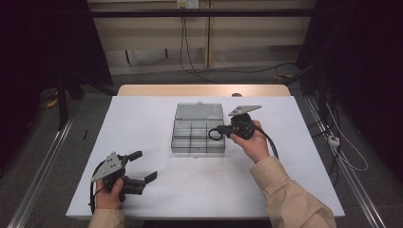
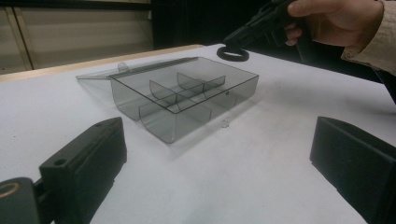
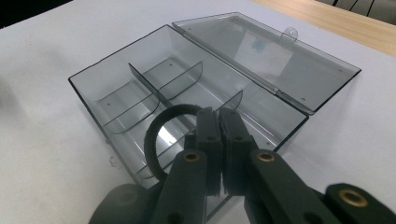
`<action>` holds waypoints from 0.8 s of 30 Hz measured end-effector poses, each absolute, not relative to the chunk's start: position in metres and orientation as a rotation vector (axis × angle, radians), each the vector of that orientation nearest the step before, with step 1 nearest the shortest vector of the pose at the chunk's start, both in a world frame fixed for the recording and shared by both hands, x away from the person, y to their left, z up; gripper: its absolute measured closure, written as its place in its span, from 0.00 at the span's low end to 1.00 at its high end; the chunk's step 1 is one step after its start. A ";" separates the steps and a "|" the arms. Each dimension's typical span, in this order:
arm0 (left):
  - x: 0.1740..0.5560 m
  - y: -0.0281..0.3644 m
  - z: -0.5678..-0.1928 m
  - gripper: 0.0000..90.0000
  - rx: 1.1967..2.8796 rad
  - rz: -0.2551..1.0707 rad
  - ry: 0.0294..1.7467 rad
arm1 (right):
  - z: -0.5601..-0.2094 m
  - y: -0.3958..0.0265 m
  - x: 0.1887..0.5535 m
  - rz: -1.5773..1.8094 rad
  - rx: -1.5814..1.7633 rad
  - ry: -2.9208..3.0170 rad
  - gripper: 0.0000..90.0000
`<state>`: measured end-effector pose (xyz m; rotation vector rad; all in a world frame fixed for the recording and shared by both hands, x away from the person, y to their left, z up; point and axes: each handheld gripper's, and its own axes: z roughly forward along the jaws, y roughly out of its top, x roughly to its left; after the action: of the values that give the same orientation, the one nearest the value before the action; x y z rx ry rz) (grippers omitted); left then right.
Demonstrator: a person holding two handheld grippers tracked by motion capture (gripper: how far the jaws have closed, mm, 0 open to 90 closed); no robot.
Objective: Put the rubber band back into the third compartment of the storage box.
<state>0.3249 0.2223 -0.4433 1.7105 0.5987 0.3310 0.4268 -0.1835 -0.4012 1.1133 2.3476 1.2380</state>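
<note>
While over the clear box (image 3: 116, 74), ring (image 3: 154, 135) in right claw (image 3: 219, 126).

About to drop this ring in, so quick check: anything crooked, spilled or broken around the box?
Nothing stands out. The clear box sits square on the white table, lid flat open behind it, compartments empty. The right gripper holds the black ring over its near right corner.

A black ring (image 3: 156, 140), a loop of dark band, hangs pinched at one side between closed jaws, just above the near right corner of a clear smoky plastic box (image 1: 198, 135). The box sits mid-table with its hinged lid (image 3: 275, 56) folded flat behind it, its divided compartments bare.
</note>
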 end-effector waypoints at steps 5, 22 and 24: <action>0.325 0.222 -0.443 0.04 1.710 0.331 0.599 | -0.401 -0.183 0.430 1.229 1.108 2.346 0.98; 0.325 0.222 -0.443 0.04 1.711 0.326 0.595 | -0.402 -0.181 0.437 1.211 1.105 2.335 0.98; 0.325 0.222 -0.443 0.04 1.711 0.327 0.594 | -0.401 -0.181 0.438 1.209 1.106 2.334 0.98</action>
<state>0.3247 0.2220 -0.4432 1.7109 0.5935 0.3266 0.4378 -0.1808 -0.4014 1.1063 2.3340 1.2094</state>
